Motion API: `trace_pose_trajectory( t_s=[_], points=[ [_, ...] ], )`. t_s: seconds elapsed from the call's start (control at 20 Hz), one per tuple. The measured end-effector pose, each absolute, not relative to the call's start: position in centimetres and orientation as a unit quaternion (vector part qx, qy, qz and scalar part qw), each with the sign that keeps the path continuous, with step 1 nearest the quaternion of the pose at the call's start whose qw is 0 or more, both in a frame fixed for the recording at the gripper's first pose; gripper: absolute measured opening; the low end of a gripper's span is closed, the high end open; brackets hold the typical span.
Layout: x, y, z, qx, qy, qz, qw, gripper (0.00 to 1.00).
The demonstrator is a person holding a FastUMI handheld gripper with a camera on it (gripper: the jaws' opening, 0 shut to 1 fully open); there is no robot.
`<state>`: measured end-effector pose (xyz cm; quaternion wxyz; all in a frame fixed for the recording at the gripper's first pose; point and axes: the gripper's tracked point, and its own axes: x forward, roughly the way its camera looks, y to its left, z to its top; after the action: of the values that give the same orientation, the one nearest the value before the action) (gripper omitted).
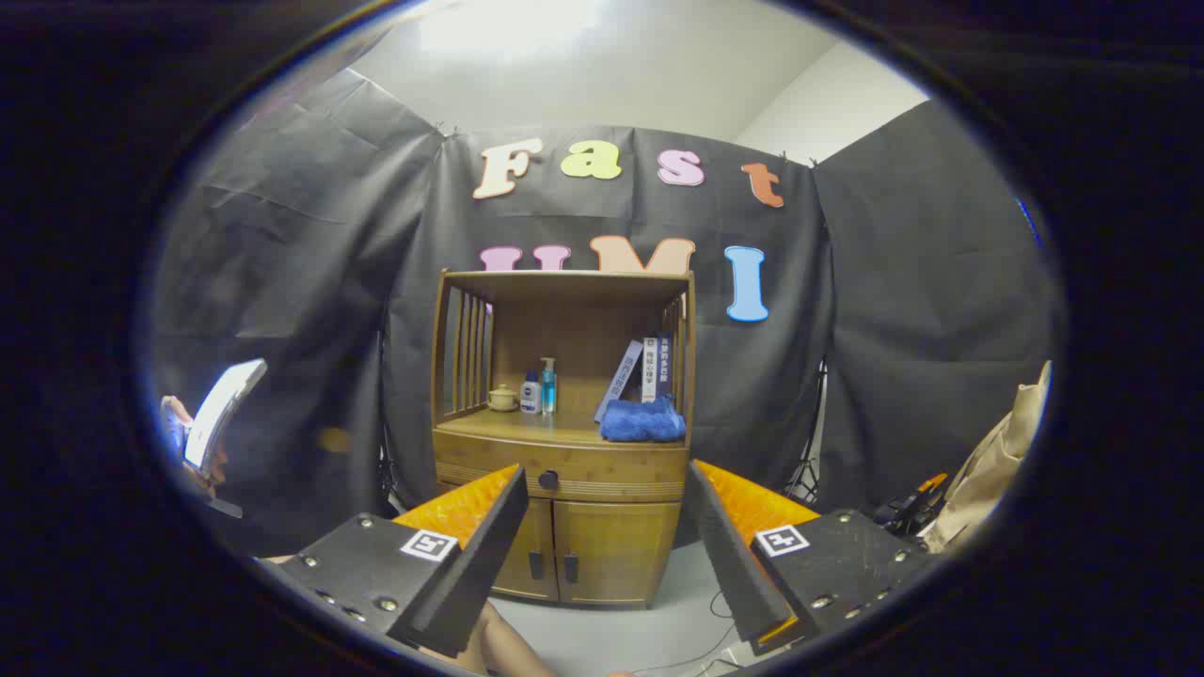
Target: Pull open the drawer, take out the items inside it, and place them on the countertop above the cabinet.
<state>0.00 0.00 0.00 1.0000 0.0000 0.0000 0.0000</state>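
A wooden cabinet (564,451) stands some way beyond my fingers against the black cloth wall. Its drawer (583,475) is shut, with a dark round knob (548,480) at the middle of its front. The countertop (527,431) above the drawer holds a folded blue towel (642,420), two pump bottles (540,387), a small lidded cup (503,398) and a few leaning books (644,371). What lies inside the drawer is hidden. My gripper (607,484) is open, far short of the cabinet, and the knob shows between the fingers with nothing held.
Two lower cabinet doors (602,550) with dark handles sit under the drawer. A person's hand with a lit device (216,414) is off to the left. A tan cloth (997,461) and a dark clamp (908,508) lie at the right. A cable (705,649) runs over the grey floor.
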Motion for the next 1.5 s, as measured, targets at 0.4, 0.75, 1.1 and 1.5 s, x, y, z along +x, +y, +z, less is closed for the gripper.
trace_pose_trajectory(
  t_s=[0.4,0.75,1.1,1.5],
  points=[
    [4.1,2.0,-1.7,-0.007,0.012,0.018,1.0,0.99],
    [12.9,4.6,-3.6,-0.012,0.004,0.036,0.999,0.99],
    [23.8,7.1,-7.8,-0.026,0.0,0.046,0.999,0.99],
    [33.9,10.1,-17.2,-0.009,0.076,0.047,0.996,1.0]
  ],
)
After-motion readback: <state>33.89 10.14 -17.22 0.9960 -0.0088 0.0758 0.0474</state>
